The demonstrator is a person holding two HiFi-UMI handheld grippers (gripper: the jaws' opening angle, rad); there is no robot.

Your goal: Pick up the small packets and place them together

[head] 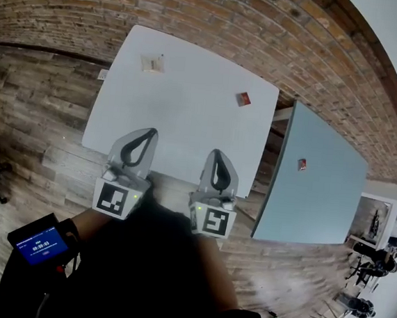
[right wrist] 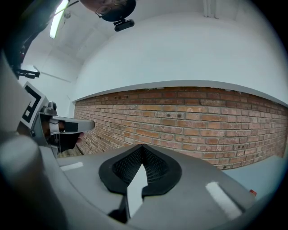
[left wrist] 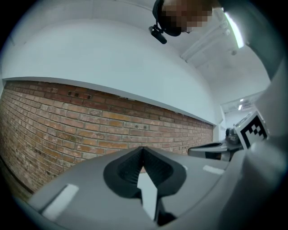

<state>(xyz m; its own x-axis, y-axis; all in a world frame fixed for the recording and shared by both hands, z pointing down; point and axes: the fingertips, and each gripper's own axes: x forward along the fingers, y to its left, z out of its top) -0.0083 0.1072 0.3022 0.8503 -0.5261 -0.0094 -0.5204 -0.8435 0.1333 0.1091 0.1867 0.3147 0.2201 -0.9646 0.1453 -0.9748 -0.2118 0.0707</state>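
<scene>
Head view is showing the left claw point(head: 146, 133) and the right claw point(head: 216, 154) over the near edge of the white desk point(head: 187, 129), both closed and gripping nothing. A beige packet point(head: 152, 64) and a red packet point(head: 243, 99) are lying well apart on it. Another red packet point(head: 301, 165) is lying on the grey desk point(head: 320, 201). Their print is too small for reading.

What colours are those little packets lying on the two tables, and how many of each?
Pale packet: 1, on the white table
Red packets: 2, one on the white table, one on the grey table
Total: 3 packets
</scene>
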